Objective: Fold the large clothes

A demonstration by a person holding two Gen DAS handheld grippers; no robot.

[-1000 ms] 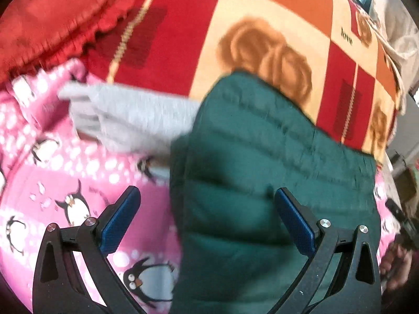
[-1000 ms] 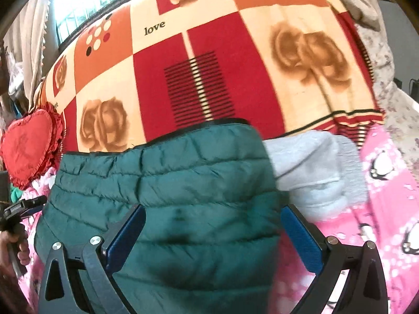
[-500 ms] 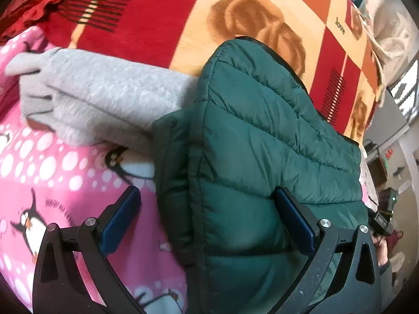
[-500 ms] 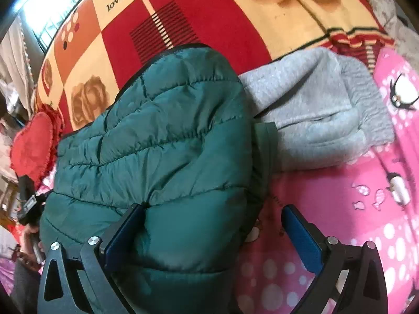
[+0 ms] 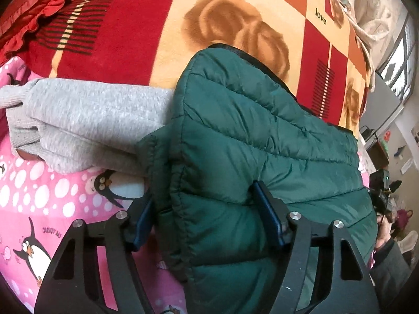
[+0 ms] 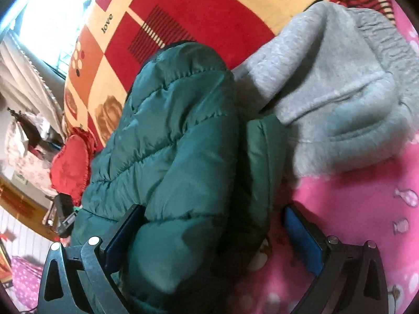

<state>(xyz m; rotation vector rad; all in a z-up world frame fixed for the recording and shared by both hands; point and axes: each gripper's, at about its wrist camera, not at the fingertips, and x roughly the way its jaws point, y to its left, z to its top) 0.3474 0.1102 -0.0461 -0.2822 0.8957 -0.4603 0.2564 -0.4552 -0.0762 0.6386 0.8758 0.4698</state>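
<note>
A dark green quilted puffer jacket is seen folded into a thick bundle on a pink penguin-print fleece sheet, with its far edge lying over a red, orange and cream rose-patterned blanket. A folded grey fleece garment lies just beside the jacket, touching its edge; the same grey garment is shown at upper right in the right wrist view.

The left gripper is closed on the jacket's near corner, the padded fabric being pinched between its blue-faced fingers. The right gripper is set astride the other end of the green jacket: one blue pad is pressed against the puffed fabric, while the other finger stands over the pink sheet, seemingly with a gap to the jacket's edge, so its fingers are spread fairly wide. A red heart-shaped frilled cushion is seen beyond the jacket.
</note>
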